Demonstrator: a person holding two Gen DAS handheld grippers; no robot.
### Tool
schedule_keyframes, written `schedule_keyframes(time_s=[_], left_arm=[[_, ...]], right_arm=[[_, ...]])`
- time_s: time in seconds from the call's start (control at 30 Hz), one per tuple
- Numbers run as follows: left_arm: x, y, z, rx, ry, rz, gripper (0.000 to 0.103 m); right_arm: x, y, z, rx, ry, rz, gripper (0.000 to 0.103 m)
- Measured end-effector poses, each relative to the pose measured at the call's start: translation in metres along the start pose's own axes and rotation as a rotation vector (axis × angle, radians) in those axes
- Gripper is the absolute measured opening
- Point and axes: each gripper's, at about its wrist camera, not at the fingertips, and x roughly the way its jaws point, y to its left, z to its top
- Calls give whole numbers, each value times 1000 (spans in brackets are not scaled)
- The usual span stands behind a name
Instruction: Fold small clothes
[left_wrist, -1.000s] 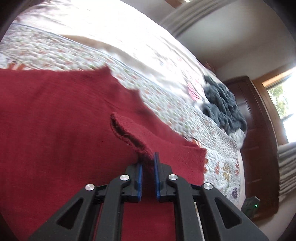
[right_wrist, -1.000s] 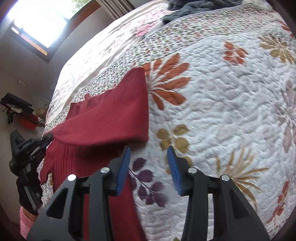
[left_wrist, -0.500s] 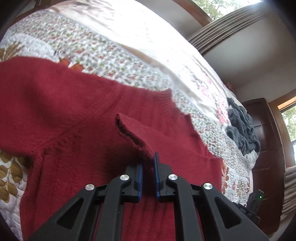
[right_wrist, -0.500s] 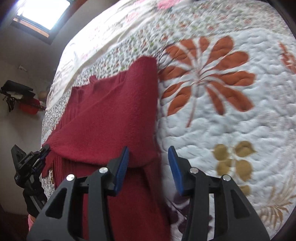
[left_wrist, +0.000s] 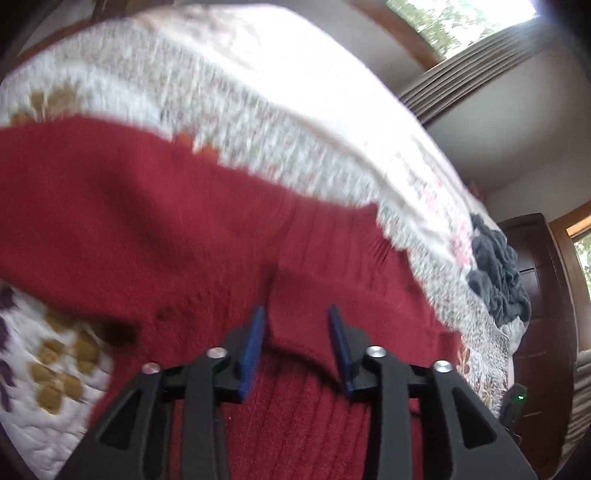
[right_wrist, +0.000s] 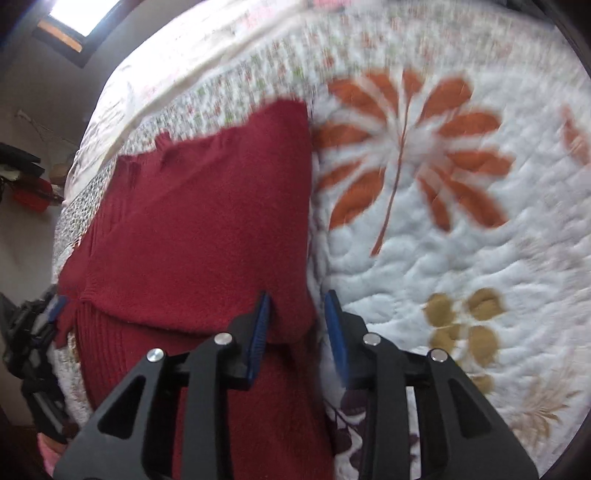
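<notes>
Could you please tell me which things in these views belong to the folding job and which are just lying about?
Part of the job:
- red knit sweater, partly folded on the floral quilt
- left gripper, open over the sweater
- right gripper, open at the sweater's edge

Lying about:
- grey bundle of cloth farther along the bed
- dark wooden cabinet

Both wrist views sit close above the red sweater (left_wrist: 184, 229) on the bed (right_wrist: 480, 258), looking forward and down; both share it. Left tool (right_wrist: 33, 332) visible in right view.
</notes>
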Motion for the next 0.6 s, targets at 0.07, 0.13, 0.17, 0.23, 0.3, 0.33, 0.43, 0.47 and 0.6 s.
schedule_keyframes(time_s=[0.07,0.13,0.17,0.23,0.3,0.33,0.43,0.47,0.6], left_arm=[[-5,-15,4,48,-10,-19,47],[1,-31,4,84,12,-44,48],[10,-41,2,101,35,-49,48],[26,-49,-4,119,77,-45,48],[45,-52,-14,132,118,-15,48],[52,-52,-18,134,137,2,49],[73,-42,-27,131,182,49,49],[77,-37,-29,131,187,45,49],[83,-30,-34,161,183,35,49]], right_arm=[[-18,13,3,-13,-46,15,34],[-22,26,7,-25,-44,66,35],[-19,32,8,-34,-30,83,36],[-8,42,8,-51,-3,88,36],[8,47,5,-64,28,62,36],[19,46,2,-61,50,54,36],[43,37,-6,-44,87,29,34],[46,34,-9,-39,89,41,34],[56,34,-12,-53,78,42,34]])
